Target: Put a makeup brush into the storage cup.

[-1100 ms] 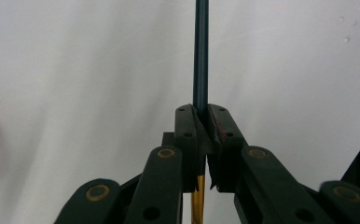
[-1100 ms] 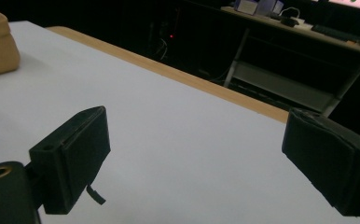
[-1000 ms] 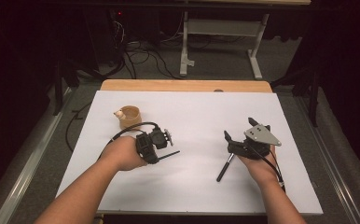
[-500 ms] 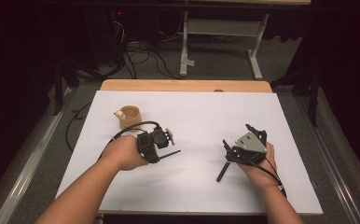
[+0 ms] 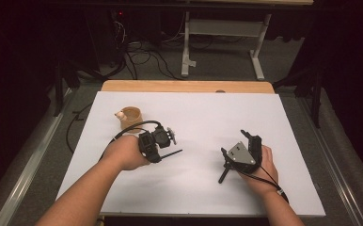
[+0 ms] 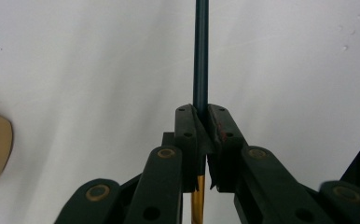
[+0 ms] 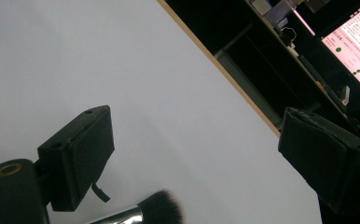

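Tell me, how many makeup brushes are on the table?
2. A thin dark-handled brush is clamped in the left tool; a fluffy black brush lies on the white table under the open right tool. None seem hidden.

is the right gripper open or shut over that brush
Open. The right gripper has its two black fingers standing wide apart, with the black-bristled, silver-collared makeup brush lying on the white table between them, unpinched.
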A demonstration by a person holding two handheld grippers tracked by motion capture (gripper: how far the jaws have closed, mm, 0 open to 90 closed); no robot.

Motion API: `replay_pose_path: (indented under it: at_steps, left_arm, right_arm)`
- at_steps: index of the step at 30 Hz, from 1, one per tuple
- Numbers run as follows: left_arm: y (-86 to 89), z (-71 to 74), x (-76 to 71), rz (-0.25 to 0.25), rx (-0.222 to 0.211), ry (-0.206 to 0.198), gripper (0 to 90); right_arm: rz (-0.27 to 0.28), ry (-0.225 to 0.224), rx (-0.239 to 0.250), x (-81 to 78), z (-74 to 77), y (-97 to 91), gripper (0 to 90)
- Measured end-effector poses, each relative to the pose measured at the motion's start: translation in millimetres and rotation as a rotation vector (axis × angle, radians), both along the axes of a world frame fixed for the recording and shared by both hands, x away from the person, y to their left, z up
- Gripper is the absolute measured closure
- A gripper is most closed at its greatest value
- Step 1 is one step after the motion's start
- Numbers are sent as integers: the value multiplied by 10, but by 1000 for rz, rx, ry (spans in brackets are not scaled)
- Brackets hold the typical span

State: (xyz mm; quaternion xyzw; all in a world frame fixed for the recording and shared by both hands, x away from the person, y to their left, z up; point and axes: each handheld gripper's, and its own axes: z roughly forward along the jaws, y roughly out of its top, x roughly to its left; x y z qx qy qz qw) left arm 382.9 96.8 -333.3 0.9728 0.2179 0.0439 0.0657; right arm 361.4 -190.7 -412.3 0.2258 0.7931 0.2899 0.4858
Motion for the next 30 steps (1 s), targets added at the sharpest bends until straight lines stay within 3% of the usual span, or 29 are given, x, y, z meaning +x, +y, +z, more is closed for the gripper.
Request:
replay_pose_path:
  at_steps: [3,16,25,30]
  left_arm:
    - [-15,30,-2,-4,3,-2,830]
    - [-96,131,-14,-19,12,-20,830]
    - [-118,121,-1,-20,9,-22,829]
    - [-143,124,0,-27,-2,-28,829]
  right_arm:
    - [16,-9,-56,-5,-19,13,129]
    - [58,-73,-219,-95,-16,92,185]
    - [78,-102,-289,-163,-12,139,245]
    - [99,-124,-352,-181,-37,168,281]
